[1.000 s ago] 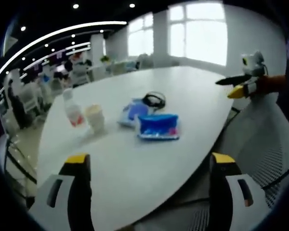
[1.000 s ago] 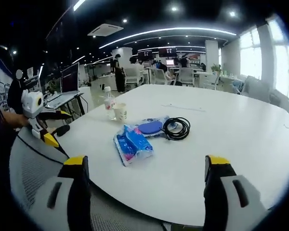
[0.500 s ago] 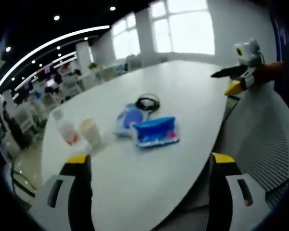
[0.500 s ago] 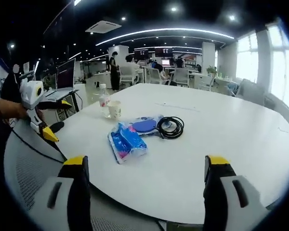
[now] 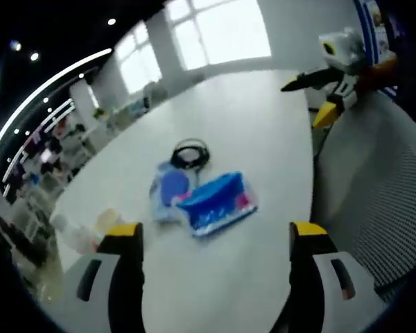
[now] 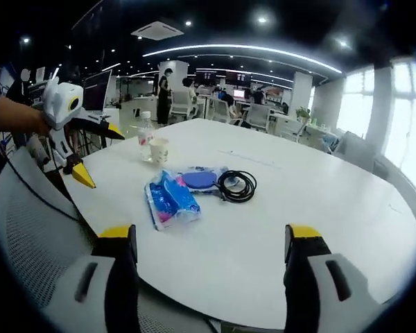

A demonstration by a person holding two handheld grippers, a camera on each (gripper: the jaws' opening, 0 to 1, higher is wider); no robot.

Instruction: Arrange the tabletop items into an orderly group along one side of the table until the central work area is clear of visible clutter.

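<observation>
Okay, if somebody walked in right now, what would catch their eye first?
Probably the bright blue tissue pack near the white table's close edge, beside a coiled black cable. Further back stand a paper cup and a water bottle. The left gripper hovers, jaws open, off the table's edge.

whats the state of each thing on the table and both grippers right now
left gripper: open, holding nothing
right gripper: open, holding nothing
tissue pack: lying flat
black cable: coiled
blue pouch: flat, beside the cable
water bottle: upright, capped
paper cup: upright
</observation>
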